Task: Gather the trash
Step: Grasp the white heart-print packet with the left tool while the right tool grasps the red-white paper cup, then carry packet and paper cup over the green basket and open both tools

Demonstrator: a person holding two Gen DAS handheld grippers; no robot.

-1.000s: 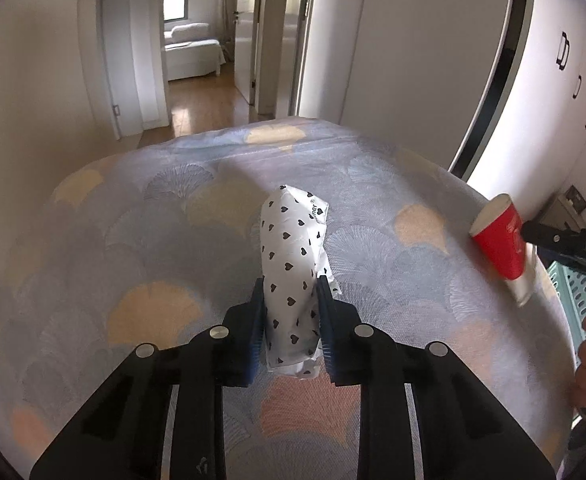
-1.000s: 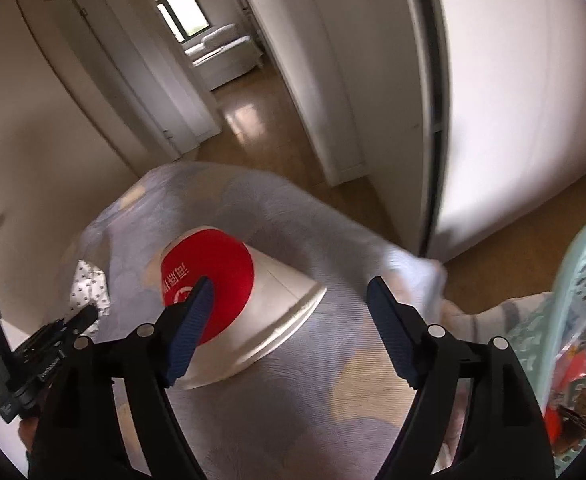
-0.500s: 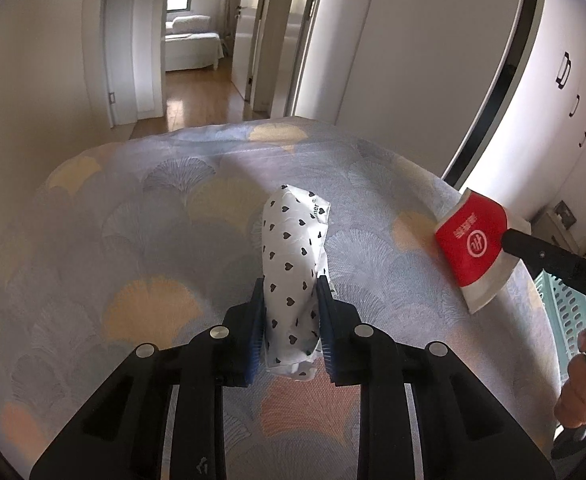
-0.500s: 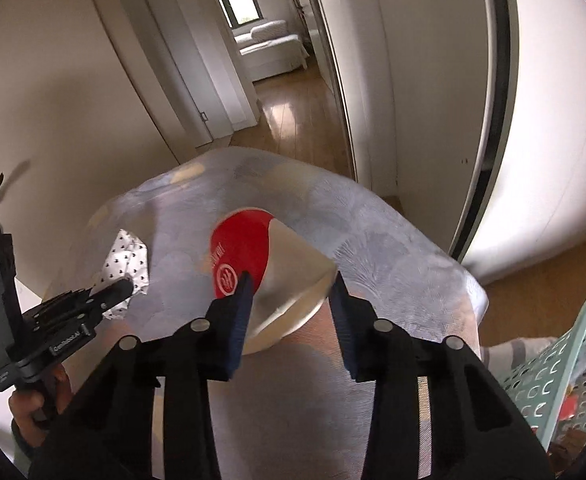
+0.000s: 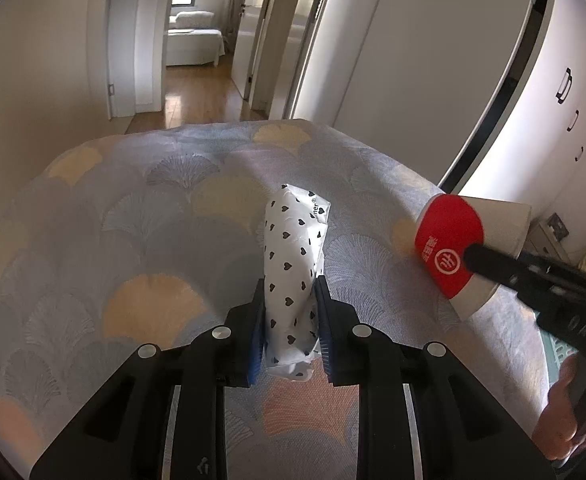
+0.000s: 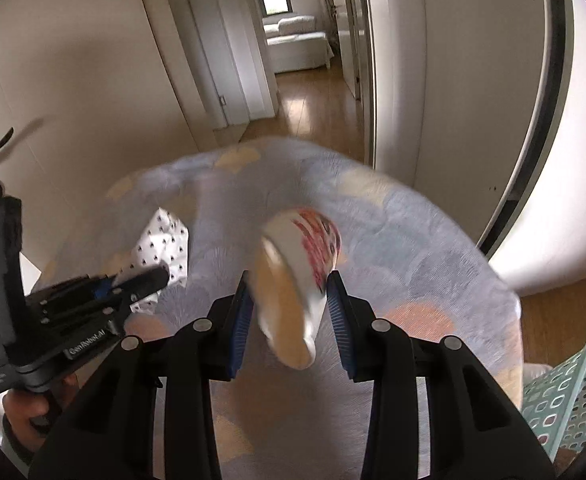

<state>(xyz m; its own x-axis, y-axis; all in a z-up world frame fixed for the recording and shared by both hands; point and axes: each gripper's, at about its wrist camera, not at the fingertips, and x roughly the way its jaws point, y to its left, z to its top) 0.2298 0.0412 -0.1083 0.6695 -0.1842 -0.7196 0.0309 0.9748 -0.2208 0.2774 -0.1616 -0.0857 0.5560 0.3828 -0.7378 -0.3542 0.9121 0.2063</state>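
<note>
My left gripper [image 5: 289, 312] is shut on a white wrapper with black hearts [image 5: 293, 264] and holds it upright above the patterned bed cover [image 5: 133, 240]. The wrapper also shows in the right wrist view [image 6: 161, 244], with the left gripper [image 6: 145, 280] on it. My right gripper [image 6: 289, 308] is shut on a red and white paper cup [image 6: 297, 276], lifted off the bed and tilted, blurred by motion. The cup also shows at the right of the left wrist view [image 5: 457, 248], with one black finger [image 5: 493, 264] across it.
A mint green perforated basket [image 6: 569, 392] stands by the bed at the lower right. White wardrobe doors [image 5: 433, 60] rise beyond the bed. A doorway opens onto a wooden-floor hallway [image 5: 197, 88].
My right gripper has closed on the cup, lifted it off the bed and turned it. My left gripper still holds the wrapper and has hardly moved.
</note>
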